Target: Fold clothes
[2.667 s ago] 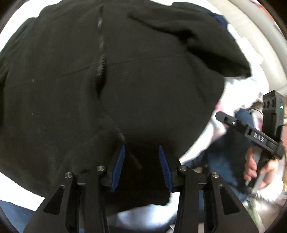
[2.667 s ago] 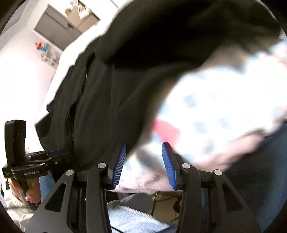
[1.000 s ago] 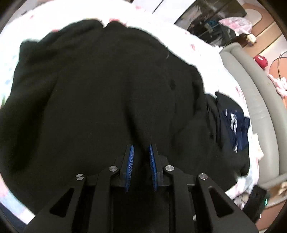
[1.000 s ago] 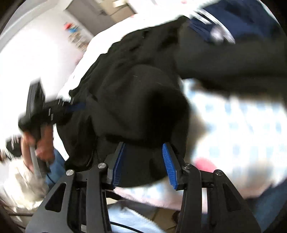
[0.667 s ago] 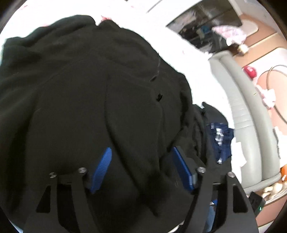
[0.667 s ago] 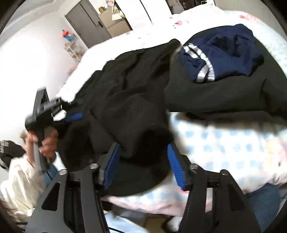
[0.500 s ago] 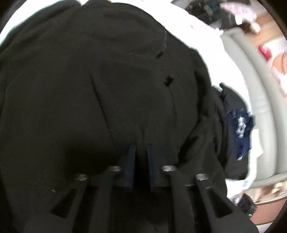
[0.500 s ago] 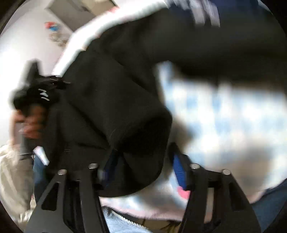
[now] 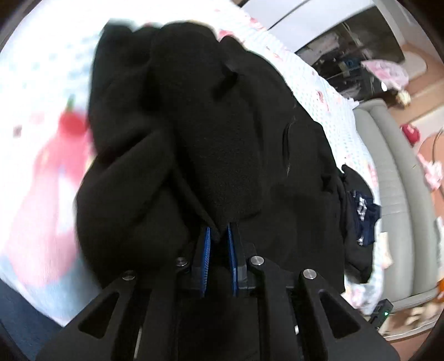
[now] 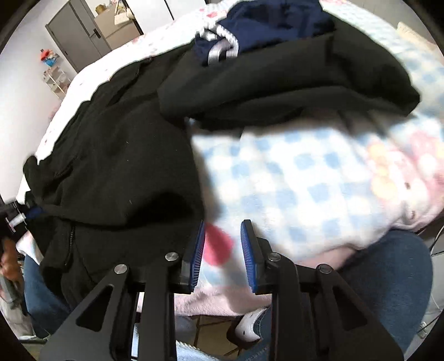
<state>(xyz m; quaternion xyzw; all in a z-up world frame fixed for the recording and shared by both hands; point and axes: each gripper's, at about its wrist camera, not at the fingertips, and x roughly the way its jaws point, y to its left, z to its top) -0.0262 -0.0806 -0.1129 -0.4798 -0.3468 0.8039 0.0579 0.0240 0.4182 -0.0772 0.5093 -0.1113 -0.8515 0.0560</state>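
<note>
Left wrist view: your left gripper (image 9: pixel 219 244) is pinching a fold of the black fleece jacket (image 9: pixel 227 133), which is bunching up ahead of the pads over the white, blue-checked bed blanket (image 10: pixel 299 194). Pulling on so small a bite could let it slip and collapse the fold. Your right gripper (image 10: pixel 223 241) is closing on nothing, angling down beside the jacket's hem, with the navy striped garment (image 10: pixel 266 19) far beyond.

left gripper (image 9: pixel 219 236) pinching black jacket (image 9: pixel 222 133) — checked blanket (image 9: pixel 333 111)
</note>
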